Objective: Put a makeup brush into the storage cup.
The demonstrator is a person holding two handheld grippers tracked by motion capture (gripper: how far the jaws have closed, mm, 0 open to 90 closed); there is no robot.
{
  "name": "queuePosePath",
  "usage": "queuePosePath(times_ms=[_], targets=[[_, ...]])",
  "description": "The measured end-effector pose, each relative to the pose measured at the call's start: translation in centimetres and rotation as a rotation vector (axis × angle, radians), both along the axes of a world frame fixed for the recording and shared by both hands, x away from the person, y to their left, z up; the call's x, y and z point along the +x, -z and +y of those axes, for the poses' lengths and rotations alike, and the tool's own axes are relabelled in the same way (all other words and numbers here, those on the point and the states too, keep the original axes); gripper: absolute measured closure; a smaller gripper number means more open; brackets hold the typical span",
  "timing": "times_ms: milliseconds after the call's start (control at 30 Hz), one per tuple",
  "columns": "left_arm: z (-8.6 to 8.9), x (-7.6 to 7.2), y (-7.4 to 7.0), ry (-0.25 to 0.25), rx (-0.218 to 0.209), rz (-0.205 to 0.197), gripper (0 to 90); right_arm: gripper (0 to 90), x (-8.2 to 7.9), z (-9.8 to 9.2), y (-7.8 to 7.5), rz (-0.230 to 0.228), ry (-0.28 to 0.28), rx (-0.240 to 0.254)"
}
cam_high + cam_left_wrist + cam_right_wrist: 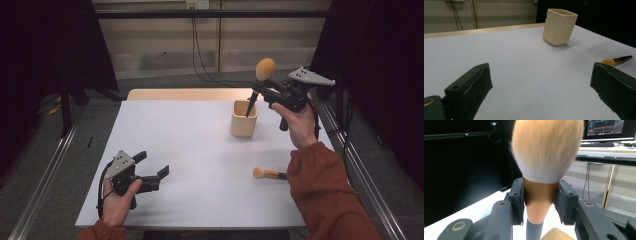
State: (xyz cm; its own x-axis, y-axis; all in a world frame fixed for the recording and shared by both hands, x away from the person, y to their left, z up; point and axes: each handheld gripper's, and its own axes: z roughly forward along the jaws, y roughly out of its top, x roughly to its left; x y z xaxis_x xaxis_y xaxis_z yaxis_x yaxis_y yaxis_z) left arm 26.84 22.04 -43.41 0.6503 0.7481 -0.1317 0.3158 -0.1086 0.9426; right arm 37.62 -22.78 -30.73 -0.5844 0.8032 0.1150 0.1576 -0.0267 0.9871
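My right gripper (262, 89) is shut on a large makeup brush (259, 80) with a tan bristle head and a dark handle. It holds the brush upright, handle down, just above the cream square cup (243, 119) at the back of the white table (190, 150). In the right gripper view the pads clamp the brush's copper collar (540, 195), bristles up, with the cup rim (554, 234) below. A smaller brush (270, 174) lies flat on the table near the right forearm. My left gripper (152, 170) rests open at the front left with nothing in it; its view shows the cup (559, 26) and small brush (616, 60).
A wooden strip (190, 94) runs along the table's far edge. Metal rails (45, 185) flank both sides of the table on the floor. Dark curtains stand left and right. Cables hang down the back wall (197, 45).
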Motion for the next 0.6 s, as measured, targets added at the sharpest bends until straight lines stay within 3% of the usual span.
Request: queuePosePath(times_ms=[300, 467, 600], targets=[[0.3, 0.2, 0.1, -0.002, -0.004, -0.005, 2.3, 62.8, 2.2, 0.1, -0.6, 0.011, 0.03, 0.0], [0.6, 0.1, 0.1, 0.0, -0.024, -0.015, 2.0, 62.8, 3.6, 0.0, -0.4, 0.006, 0.058, -0.017], [0.8, 0.1, 0.0, -0.009, -0.016, -0.024, 2.4, 62.8, 4.5, 0.1, 0.2, 0.011, 0.078, -0.03]])
